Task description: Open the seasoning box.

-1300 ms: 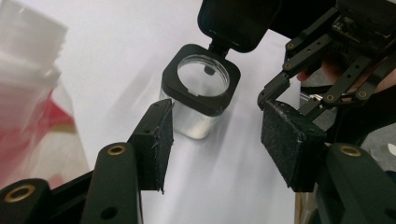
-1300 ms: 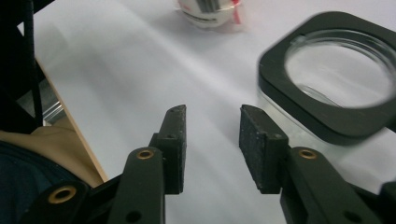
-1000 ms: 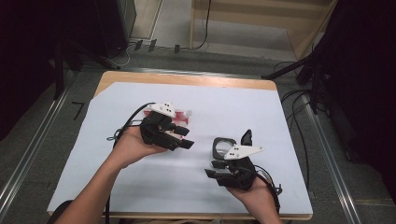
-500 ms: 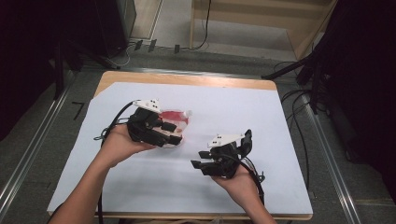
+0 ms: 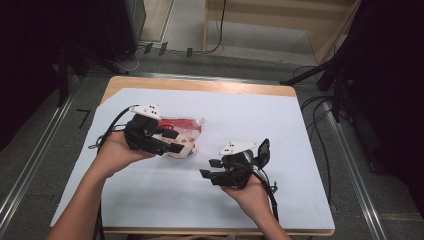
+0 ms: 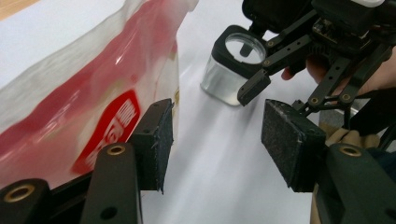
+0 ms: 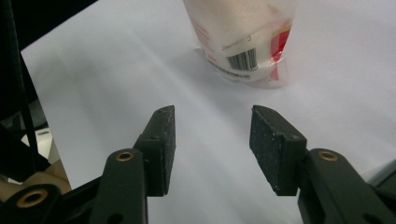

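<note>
- Foam-like black pads with a rough, grainy face line both pairs of tongs; the arms behind them are matte black with brass-coloured rivets.
- Right tongs (image 5: pixel 207 169) sit nearest the desk's front edge, their jaws partly apart after just opening, with bare white sheet between the pads.
- Left tongs (image 5: pixel 186 146) stand part open too, nothing pressed between the pads; one pad lies just beside the bag's side, and whether it touches I cannot tell.
- Bag (image 5: pixel 181 129) of thin, crinkly clear plastic with red print lies under and beside the left tongs, left of the desk's middle; a barcode label (image 7: pixel 242 59) and faint handwriting show at one end, and white characters on the red patch are too blurred to read.
- Small clear jar (image 6: pixel 226 70), square-sided with a round black-rimmed mouth, stands by the right tongs in the left gripper view.
- White sheet (image 5: pixel 250 115), smooth and matte, covers most of the wooden desk (image 5: pixel 200 84); a wide open stretch lies beyond both hands up to the far edge, where a strip of wood shows.
</note>
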`<state>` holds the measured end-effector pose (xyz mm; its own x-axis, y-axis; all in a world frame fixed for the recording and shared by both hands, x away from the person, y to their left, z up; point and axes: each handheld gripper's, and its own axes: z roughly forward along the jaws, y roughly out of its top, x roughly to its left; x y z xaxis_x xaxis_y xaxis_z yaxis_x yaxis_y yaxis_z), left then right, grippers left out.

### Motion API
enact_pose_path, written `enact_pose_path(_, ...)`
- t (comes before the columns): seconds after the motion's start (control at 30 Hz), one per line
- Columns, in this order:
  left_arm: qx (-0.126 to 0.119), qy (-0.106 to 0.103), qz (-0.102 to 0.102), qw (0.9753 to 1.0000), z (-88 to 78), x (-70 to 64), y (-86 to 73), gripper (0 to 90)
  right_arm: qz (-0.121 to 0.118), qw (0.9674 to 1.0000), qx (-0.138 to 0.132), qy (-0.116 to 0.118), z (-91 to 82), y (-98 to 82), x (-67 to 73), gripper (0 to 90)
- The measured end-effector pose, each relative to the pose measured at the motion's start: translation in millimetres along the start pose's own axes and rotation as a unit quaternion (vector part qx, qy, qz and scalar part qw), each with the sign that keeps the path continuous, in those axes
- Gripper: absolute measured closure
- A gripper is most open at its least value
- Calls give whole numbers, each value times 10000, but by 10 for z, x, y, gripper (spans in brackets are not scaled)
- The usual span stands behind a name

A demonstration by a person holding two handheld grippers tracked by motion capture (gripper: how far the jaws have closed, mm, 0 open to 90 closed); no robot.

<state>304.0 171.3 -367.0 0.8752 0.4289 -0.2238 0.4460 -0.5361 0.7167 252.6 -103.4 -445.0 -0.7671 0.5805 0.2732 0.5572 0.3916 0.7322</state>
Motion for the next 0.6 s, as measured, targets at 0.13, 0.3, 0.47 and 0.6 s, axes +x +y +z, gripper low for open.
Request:
enact_pose_path(0.13,81,22,-52,10000,-36,43,-23,445,-54,10000,16,1,21,-22,12,498)
enact_pose_path(0.3,30,138,-150,9998,-155,63,-79,446,-95,10000,-5,-14,17,-39,1,498)
enact_pose_path(0.47,-2,237,-270,9994,-255,64,-172,447,-129,9999,-106,21,-20,-2,-7,503)
enact_pose_path(0.6,-32,424,-395,9983,-364,78,-265,446,-184,9997,-137,51,-25,28,14,503)
